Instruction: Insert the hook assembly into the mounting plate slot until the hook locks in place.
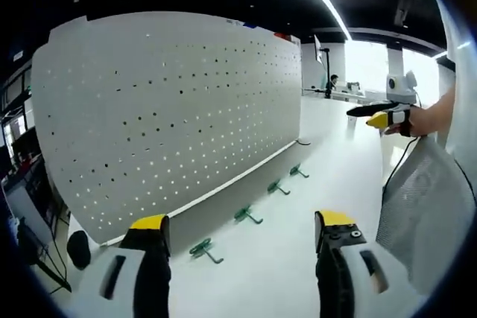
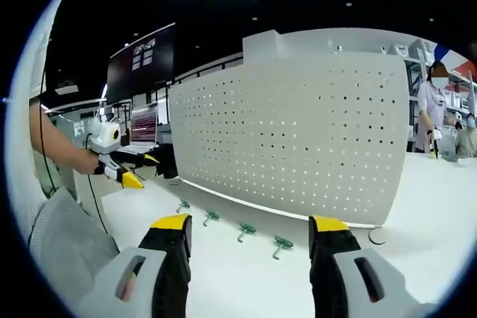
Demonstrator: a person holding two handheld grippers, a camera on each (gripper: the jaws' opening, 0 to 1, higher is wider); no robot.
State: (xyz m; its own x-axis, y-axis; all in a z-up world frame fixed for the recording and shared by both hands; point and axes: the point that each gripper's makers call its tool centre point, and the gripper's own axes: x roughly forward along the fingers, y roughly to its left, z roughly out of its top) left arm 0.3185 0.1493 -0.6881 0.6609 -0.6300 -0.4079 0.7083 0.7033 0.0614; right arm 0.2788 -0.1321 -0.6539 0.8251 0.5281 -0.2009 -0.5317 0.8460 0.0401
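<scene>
1. Green hooks, four, lie loose in a row on the white counter [image 1: 298, 258] at the foot of the pegboard: hook one [image 1: 203, 249], hook two [image 1: 247, 216], hook three [image 1: 278, 187], hook four [image 1: 298, 172], running from lower centre toward centre right of the left gripper view. None is seated in a slot.
2. Pegboard [image 1: 171, 117], pale, perforated, upright; serves as mounting plate.
3. Left gripper [image 1: 242, 232]: jaws spread, empty, lower frame, nearest hook just ahead.
4. Right gripper [image 2: 246, 232]: jaws spread, empty, with the hook row just ahead.
5. Risks, judged: small hooks could skid on the smooth counter under a closing jaw; a skewed pinch could miss the slot; pushing could rock the board; a half-seated hook may not lock.
6. Room: dark ceiling with strip lights, desks and people behind.
</scene>
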